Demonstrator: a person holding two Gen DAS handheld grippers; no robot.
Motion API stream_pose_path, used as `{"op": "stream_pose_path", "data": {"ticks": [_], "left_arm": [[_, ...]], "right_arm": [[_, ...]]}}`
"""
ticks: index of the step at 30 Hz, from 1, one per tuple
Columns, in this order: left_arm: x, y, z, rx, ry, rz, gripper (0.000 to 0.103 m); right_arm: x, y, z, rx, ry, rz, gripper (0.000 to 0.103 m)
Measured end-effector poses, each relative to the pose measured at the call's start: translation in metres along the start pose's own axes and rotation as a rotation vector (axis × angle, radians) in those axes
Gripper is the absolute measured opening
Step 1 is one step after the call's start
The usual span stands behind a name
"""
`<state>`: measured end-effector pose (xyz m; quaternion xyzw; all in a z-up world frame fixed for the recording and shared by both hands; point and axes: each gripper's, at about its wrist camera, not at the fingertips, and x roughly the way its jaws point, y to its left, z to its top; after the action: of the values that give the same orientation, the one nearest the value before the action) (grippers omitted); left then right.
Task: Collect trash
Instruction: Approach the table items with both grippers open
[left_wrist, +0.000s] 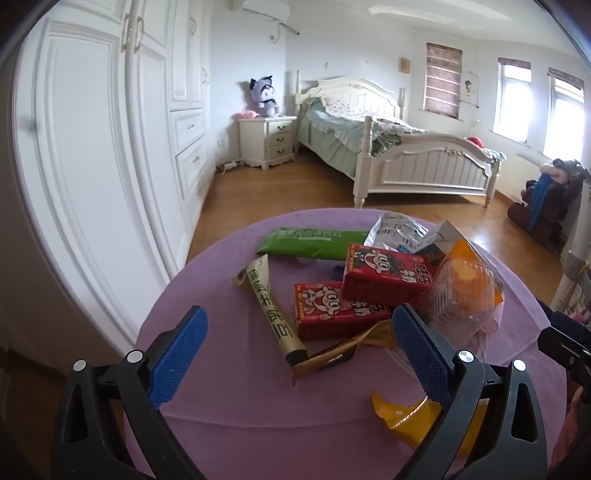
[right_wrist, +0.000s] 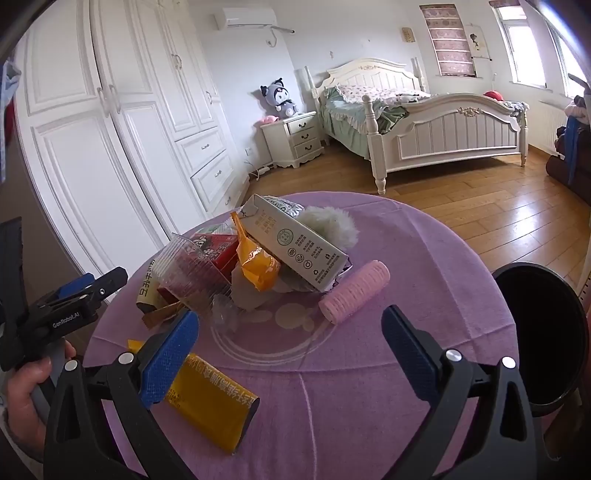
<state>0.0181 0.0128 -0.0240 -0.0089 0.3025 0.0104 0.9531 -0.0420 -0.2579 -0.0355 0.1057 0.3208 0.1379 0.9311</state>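
Observation:
A heap of trash lies on a round table under a purple cloth (left_wrist: 229, 391). In the left wrist view I see a green packet (left_wrist: 314, 242), two red drink cartons (left_wrist: 384, 273), a cream stick wrapper (left_wrist: 269, 306), a clear clamshell box (left_wrist: 461, 295) and a yellow wrapper (left_wrist: 402, 417). My left gripper (left_wrist: 299, 317) hangs open just short of the heap, nothing between its fingers. In the right wrist view a grey milk carton (right_wrist: 299, 247), an orange wrapper (right_wrist: 256, 262), a pink roller (right_wrist: 354, 291) and a yellow packet (right_wrist: 214, 402) show. My right gripper (right_wrist: 291, 317) is open over bare cloth.
A black round bin (right_wrist: 543, 332) stands off the table's right edge. A hand (right_wrist: 26, 387) holds the left gripper's handle at the left. Beyond the table are wooden floor, a white wardrobe (left_wrist: 92, 166), a nightstand (left_wrist: 267, 142) and a bed (left_wrist: 406, 155).

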Motion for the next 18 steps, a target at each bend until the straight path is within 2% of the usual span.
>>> {"op": "stream_pose_path", "data": {"ticks": [18], "left_arm": [[0.0048, 0.0053, -0.0015, -0.012, 0.016, -0.006, 0.099]], "right_arm": [[0.0035, 0.0020, -0.0006, -0.040, 0.024, 0.022, 0.098]]}}
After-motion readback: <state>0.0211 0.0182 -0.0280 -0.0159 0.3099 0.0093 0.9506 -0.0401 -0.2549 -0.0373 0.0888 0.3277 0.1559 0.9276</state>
